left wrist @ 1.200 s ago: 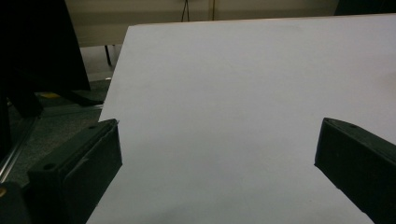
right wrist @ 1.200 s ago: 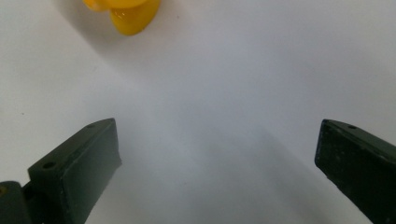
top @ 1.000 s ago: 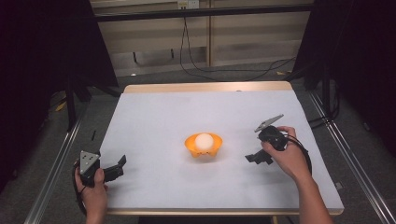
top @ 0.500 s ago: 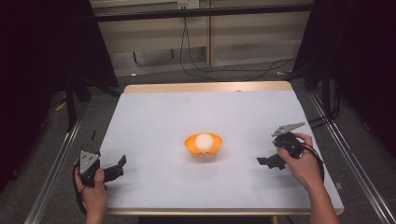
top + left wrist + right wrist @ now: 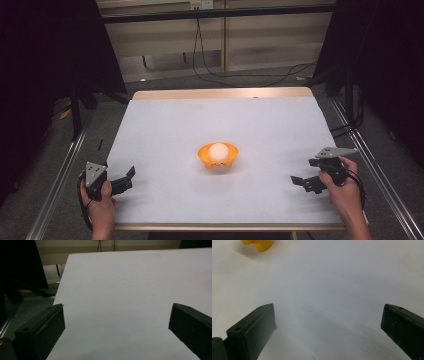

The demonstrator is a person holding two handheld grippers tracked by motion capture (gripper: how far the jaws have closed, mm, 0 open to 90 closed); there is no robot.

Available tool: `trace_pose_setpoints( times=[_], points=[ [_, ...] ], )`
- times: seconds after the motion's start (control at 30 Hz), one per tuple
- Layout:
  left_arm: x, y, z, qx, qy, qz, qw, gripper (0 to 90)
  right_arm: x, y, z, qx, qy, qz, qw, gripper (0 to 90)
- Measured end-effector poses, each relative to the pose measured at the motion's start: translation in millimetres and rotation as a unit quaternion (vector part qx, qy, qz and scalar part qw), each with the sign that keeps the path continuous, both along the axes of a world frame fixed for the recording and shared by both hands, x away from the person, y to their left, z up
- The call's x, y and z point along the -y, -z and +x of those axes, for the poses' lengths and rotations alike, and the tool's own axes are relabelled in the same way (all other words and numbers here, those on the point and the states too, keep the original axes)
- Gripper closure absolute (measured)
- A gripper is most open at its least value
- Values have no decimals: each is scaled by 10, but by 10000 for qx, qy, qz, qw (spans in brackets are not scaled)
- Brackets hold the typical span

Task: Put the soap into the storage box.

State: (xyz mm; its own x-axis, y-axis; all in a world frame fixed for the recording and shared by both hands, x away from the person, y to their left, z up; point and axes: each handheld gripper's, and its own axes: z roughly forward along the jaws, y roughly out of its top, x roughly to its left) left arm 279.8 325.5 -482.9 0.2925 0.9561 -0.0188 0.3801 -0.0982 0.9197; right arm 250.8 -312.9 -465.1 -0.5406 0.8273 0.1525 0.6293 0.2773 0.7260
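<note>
While grippers gape, egg [image 5: 218,150] fills bowl [image 5: 205,156].

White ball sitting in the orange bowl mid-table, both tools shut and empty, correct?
Not quite. The white ball is in the orange bowl mid-table, but both tools are open and empty: each gripper view shows its jaws wide apart over bare table.

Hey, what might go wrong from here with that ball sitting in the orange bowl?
1. The white ball sits proud of the shallow orange bowl, so a sideways nudge from a claw might roll it out.
2. The bowl looks light and stands alone mid-table; a push could slide it rather than let it be gripped.
3. The right claw and left claw both hover near the table's front edge.
</note>
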Motion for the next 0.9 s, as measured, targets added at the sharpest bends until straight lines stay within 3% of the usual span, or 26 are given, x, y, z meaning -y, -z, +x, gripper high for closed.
trace_pose_setpoints(
  times=[0.23, 0.5, 0.6, 0.63, 0.77, 0.9],
  points=[
    [-7, -1, 2, -8, 6, -2, 10000, 2, 179, 32, -182, 181, 269, 162, 9993, 0],
    [1, 0, -4, 7, -30, 7, 10000, 2, 367, 139, -392, 450, 627, 339, 9964, 0],
    [-2, 0, -1, 14, -12, 39, 10000, 2, 408, 155, -463, 667, 698, 517, 9940, 0],
    [0, 0, -3, 12, -1, 34, 10000, 2, 449, 158, -500, 856, 771, 728, 9907, 0],
    [1, 0, -2, 5, -14, 46, 10000, 2, 489, 202, -509, 853, 840, 942, 9883, 0],
    [0, -1, -3, 4, -9, 45, 10000, 2, 474, 206, -497, 795, 865, 861, 9893, 0]
  ],
)
